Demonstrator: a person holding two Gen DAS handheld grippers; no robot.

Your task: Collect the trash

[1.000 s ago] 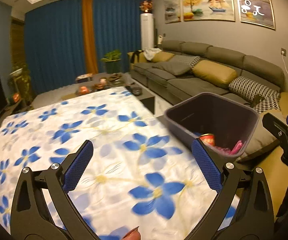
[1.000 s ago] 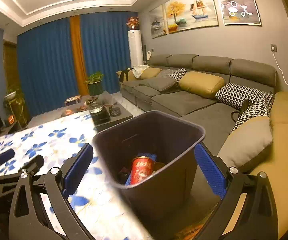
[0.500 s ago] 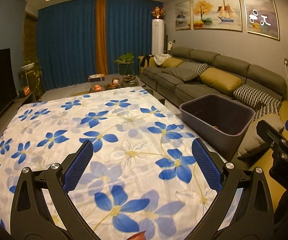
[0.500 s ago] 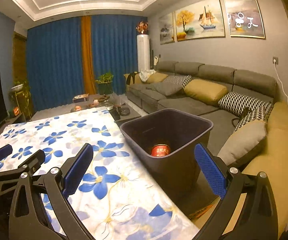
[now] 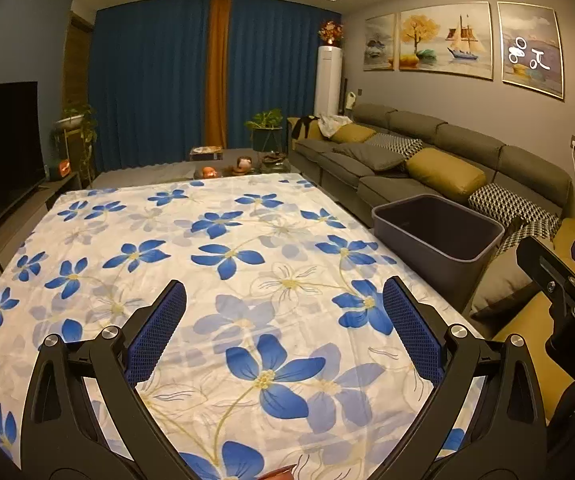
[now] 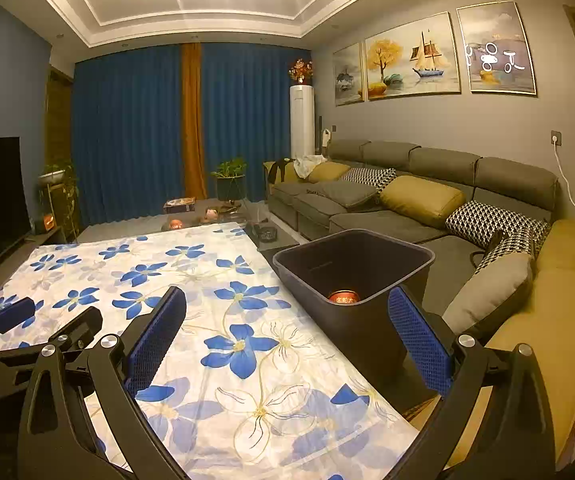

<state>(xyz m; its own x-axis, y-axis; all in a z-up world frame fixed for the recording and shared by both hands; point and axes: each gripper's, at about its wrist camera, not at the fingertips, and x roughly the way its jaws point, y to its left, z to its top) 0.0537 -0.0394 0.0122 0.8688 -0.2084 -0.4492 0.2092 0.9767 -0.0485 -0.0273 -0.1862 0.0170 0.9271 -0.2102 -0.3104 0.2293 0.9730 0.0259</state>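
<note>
A dark grey trash bin (image 5: 439, 236) (image 6: 351, 280) stands off the table's right edge, in front of the sofa. Inside it the top of a red can (image 6: 342, 297) shows in the right wrist view. My left gripper (image 5: 285, 330) hangs open over the white cloth with blue flowers (image 5: 215, 280), nothing between its fingers. My right gripper (image 6: 287, 336) is open too, empty, above the cloth's near right part (image 6: 223, 320), with the bin just ahead of its right finger. Each gripper shows at the edge of the other's view.
A long grey sofa (image 6: 407, 200) with yellow and patterned cushions runs along the right wall. A low coffee table (image 5: 239, 166) with small items and a potted plant (image 5: 267, 132) lie beyond the cloth. A dark television (image 5: 3, 144) stands at the left.
Both grippers have pulled back and up from the bin. It now looks smaller and farther away, and more of the flowered cloth is in view. Both stayed open and empty.
</note>
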